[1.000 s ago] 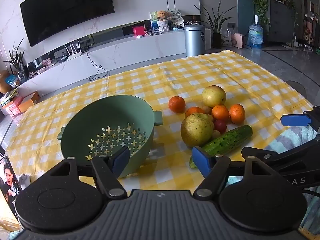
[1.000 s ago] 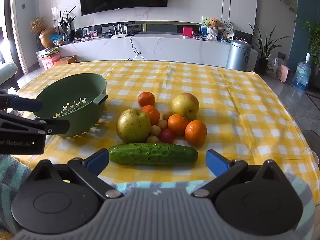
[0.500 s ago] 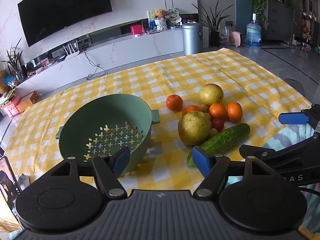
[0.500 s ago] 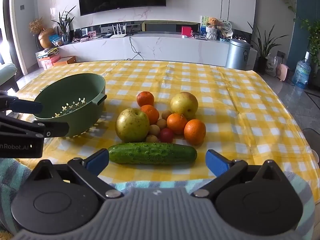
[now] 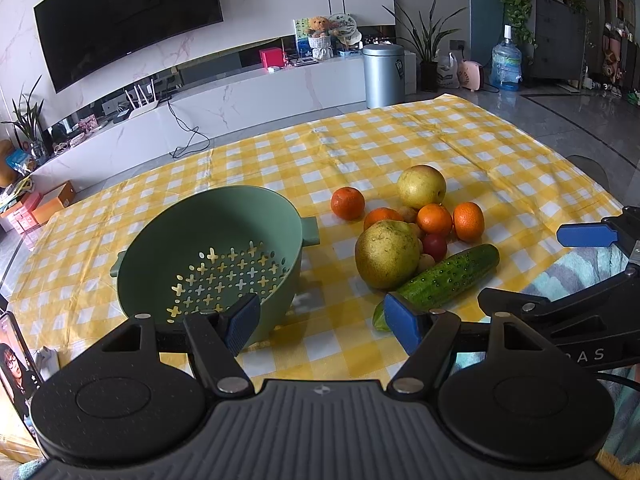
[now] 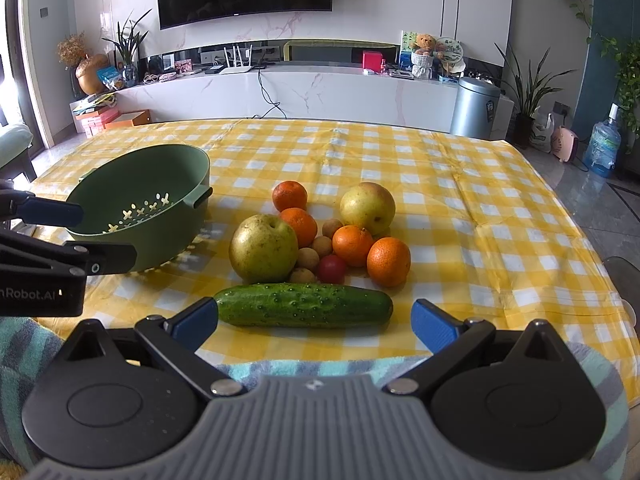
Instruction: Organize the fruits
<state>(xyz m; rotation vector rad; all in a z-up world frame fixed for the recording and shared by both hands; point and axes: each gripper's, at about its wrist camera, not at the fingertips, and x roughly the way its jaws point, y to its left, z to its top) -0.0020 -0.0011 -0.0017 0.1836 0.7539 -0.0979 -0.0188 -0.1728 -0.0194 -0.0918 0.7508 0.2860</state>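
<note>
We have the right tongs (image 6: 314, 322) spread wide and empty, low over the near edge of the desk (image 6: 480, 208), and the cucumber (image 6: 303, 305) lies crosswise just beyond the blue tips, between them. Behind it the fruit sits in one cluster: a big yellow-green pear (image 6: 264, 248), a second pear (image 6: 367, 207), four mandarins around it, one small red fruit (image 6: 332, 269) and a few little brown ones. Our left tongs (image 5: 322, 322) are apart too, holding nothing, with the green colander (image 5: 208, 252) just past the left tip, standing empty beside the pile. On the left tool's body in the right view we read "nRobot.AI"; the left view gives only "AS". The left view alone shows a phone screen (image 5: 16, 364) at its edge.
</note>
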